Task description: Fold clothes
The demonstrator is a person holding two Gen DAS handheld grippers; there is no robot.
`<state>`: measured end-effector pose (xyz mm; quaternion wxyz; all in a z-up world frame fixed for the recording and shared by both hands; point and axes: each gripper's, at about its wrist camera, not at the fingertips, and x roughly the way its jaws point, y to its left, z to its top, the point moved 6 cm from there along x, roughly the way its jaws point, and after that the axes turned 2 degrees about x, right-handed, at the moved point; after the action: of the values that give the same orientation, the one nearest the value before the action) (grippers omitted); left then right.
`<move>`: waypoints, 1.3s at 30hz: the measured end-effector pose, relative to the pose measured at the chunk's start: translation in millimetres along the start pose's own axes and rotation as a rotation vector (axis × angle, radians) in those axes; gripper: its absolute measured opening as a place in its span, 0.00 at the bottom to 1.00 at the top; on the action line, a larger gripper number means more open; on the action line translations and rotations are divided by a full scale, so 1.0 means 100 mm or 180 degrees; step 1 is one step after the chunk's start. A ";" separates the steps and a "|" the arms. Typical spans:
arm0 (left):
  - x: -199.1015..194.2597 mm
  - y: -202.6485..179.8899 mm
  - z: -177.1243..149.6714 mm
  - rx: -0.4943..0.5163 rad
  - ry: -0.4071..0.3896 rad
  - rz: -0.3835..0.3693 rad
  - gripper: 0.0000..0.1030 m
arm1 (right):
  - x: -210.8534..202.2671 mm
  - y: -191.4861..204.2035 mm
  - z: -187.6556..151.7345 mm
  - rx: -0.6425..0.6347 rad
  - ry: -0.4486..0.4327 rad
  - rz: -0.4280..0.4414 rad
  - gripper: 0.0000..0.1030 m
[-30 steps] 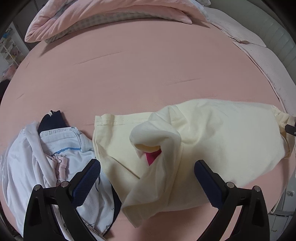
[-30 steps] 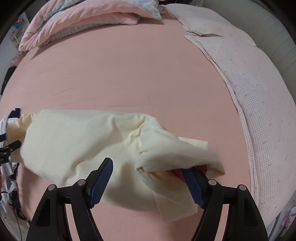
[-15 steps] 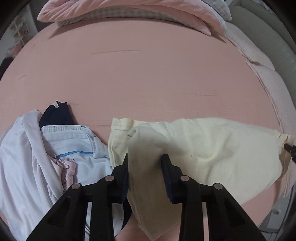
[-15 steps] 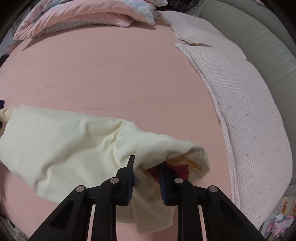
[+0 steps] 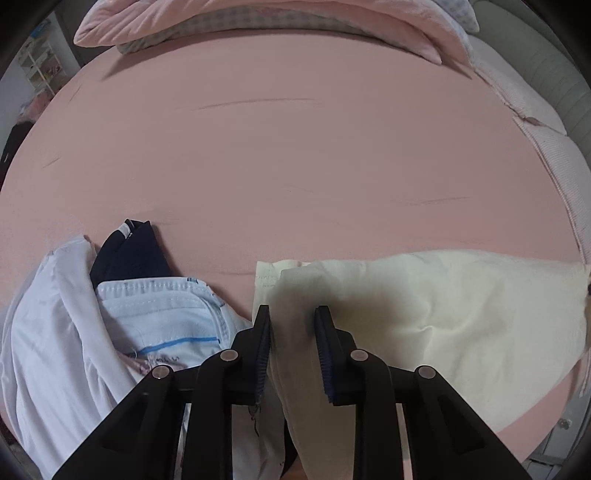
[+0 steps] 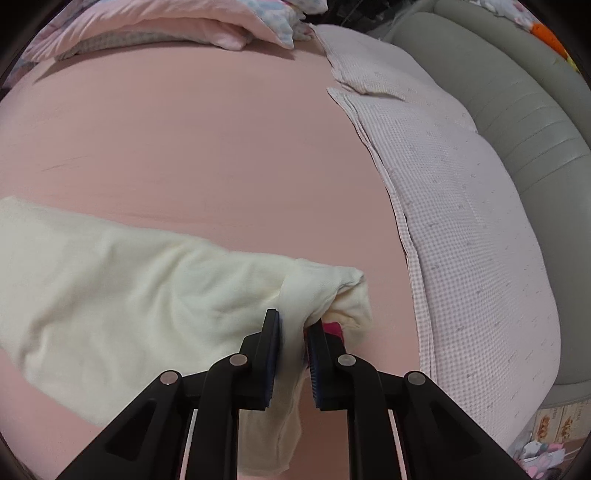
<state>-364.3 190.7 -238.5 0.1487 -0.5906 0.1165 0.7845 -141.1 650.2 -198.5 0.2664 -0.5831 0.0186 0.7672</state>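
Observation:
A cream garment (image 5: 461, 306) lies stretched across the pink bed sheet (image 5: 295, 147). In the left wrist view my left gripper (image 5: 292, 314) has its jaws closing on the garment's left end, and the cloth is pinched between the blue pads (image 5: 263, 343). In the right wrist view the cream garment (image 6: 129, 280) runs off to the left. My right gripper (image 6: 293, 321) has its jaws closing on the bunched right end, with cloth pressed between them. A bit of red fabric (image 6: 334, 328) shows inside that fold.
A pile of other clothes lies to the left: a light blue piece (image 5: 155, 310), a navy one (image 5: 129, 251) and a white one (image 5: 48, 332). A pink quilt (image 5: 258, 22) is heaped at the back. A checked blanket (image 6: 461, 221) and a grey padded headboard (image 6: 517, 92) border the right.
Both grippers stood wide open over the garment a second ago and have since closed on its two ends. The garment now lies pulled out flatter between them.

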 end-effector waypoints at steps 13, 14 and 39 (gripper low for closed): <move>0.11 0.21 0.04 0.0036 0.0011 0.0270 0.20 | 0.18 -0.21 -0.09 0.0308 0.0204 0.0203 0.12; 0.11 0.27 0.04 0.0001 0.0014 0.0257 0.20 | 0.17 -0.21 -0.10 0.0317 0.0189 0.0215 0.12; -0.42 0.51 -0.48 -0.0239 -0.0026 -0.0369 0.45 | -0.07 -0.48 -0.29 0.0873 0.0032 0.0575 0.48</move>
<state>-329.4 121.8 -210.9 0.1721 -0.5983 0.0520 0.7808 -93.5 678.5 -187.5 0.2734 -0.5411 0.1768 0.7754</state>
